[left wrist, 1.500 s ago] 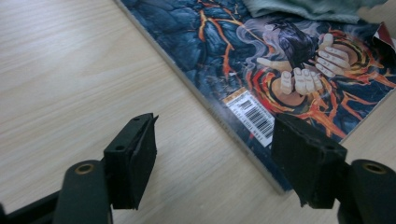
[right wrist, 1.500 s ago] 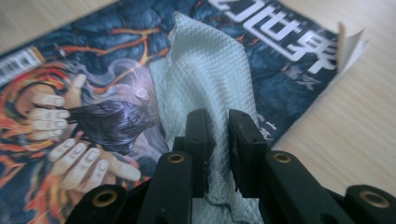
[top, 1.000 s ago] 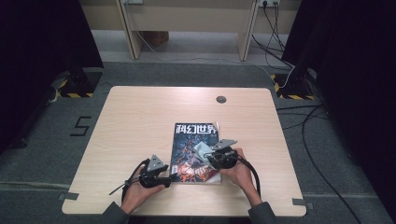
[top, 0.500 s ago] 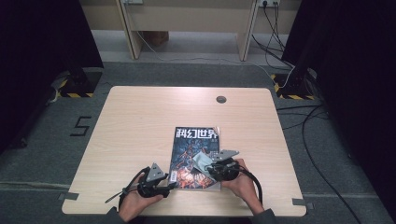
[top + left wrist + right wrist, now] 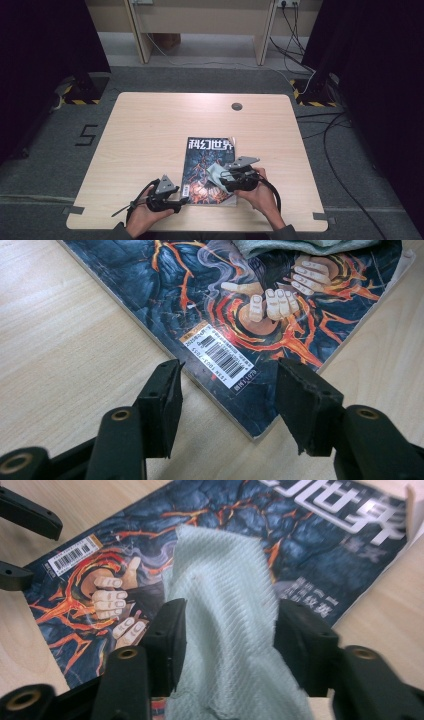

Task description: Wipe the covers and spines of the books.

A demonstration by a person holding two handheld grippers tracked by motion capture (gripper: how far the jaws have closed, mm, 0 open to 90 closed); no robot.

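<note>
A magazine (image 5: 207,165) with a dark, fiery cover lies on the wooden table (image 5: 150,135) near its front edge. A pale green cloth (image 5: 216,172) is bunched on its lower right part. My right gripper (image 5: 221,178) has just been opening. Its jaws stand open on either side of the cloth (image 5: 225,605), which drapes loosely between them over the magazine (image 5: 210,510). My left gripper (image 5: 183,200) has also been opening. It (image 5: 227,390) is open astride the near left corner of the magazine (image 5: 240,300), beside the barcode label (image 5: 220,355), with nothing gripped.
A round cable hole (image 5: 236,106) sits at the table's far side. Bare tabletop stretches left of and beyond the magazine. Cables (image 5: 320,130) trail on the floor to the right. The left gripper's jaws (image 5: 25,535) show at the top left of the right gripper view.
The magazine and both hands have shifted a little toward the near edge of the table. The cloth stays on the cover by the right gripper.
</note>
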